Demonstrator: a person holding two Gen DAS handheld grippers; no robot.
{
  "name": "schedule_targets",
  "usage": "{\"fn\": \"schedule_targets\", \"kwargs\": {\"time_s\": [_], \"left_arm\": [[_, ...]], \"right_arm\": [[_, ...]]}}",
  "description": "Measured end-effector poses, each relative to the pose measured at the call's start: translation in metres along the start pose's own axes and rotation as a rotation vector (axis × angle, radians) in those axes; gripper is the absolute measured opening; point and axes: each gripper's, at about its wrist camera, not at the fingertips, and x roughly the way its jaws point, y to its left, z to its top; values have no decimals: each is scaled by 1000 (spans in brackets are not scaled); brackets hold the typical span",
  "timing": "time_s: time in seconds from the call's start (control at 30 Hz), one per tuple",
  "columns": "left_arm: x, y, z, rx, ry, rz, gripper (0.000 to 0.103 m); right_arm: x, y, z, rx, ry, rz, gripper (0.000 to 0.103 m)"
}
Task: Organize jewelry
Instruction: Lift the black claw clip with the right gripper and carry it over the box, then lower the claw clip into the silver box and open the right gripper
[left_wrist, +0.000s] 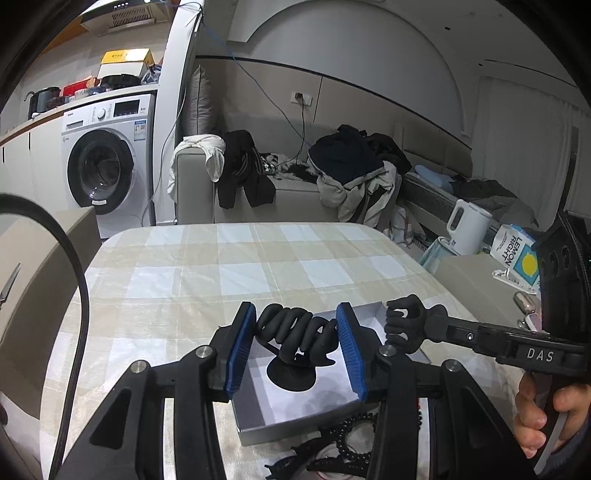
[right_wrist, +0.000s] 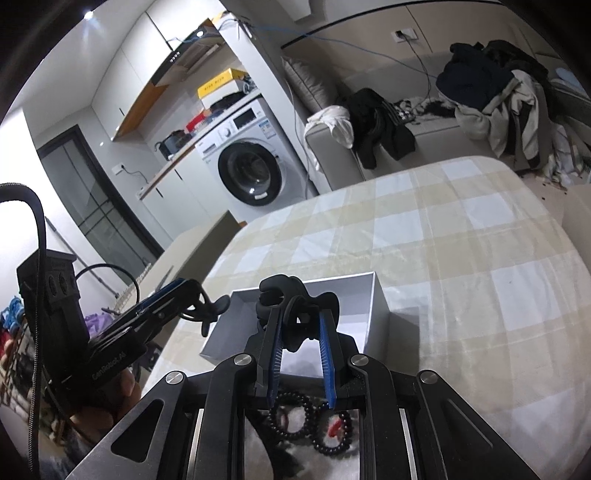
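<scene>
A checked cloth covers the tabletop (left_wrist: 236, 266), which fills the middle of both views. A shallow white box (left_wrist: 295, 402) sits open on it near the close edge; in the right wrist view the same box (right_wrist: 373, 306) lies at twelve o'clock from the camera.

The left gripper (left_wrist: 297, 345) hovers over the box with its blue-padded fingers (left_wrist: 242, 347) clenched on a black claw hair clip (left_wrist: 295, 332), the clip spanning the gap between the pads above the box floor. The clip's dark shadow falls on the white bottom beneath it.

The right gripper (right_wrist: 301, 350) reaches in from three o'clock in the left wrist view and grasps a second black hair clip (right_wrist: 291, 317), pinched between its fingers (right_wrist: 327, 365) over the near wall of the box. Seen from the left, that second clip (left_wrist: 406, 321) hangs just beside the box's far right corner.

A black beaded bracelet (right_wrist: 295, 413) lies on the cloth at six o'clock from the box, beside what may be another bead loop, though the gripper bodies hide much of it.
</scene>
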Motion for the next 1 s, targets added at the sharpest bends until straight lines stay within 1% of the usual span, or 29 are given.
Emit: {"fn": "schedule_targets", "kwargs": {"time_s": [0.2, 0.37, 0.63, 0.77, 1.0], "left_arm": [[12, 2, -5, -10, 45, 11, 39], [22, 2, -8, -7, 82, 17, 39], [29, -1, -11, 15, 113, 24, 39], [32, -4, -14, 33, 132, 37, 39], [38, -7, -17, 58, 158, 46, 39]], "right_arm": [[23, -1, 0, -13, 51, -13, 18], [39, 2, 0, -39, 93, -41, 18], [62, 6, -1, -58, 162, -70, 17], [68, 9, -2, -76, 182, -81, 18], [75, 15, -1, -119, 203, -130, 18]]}}
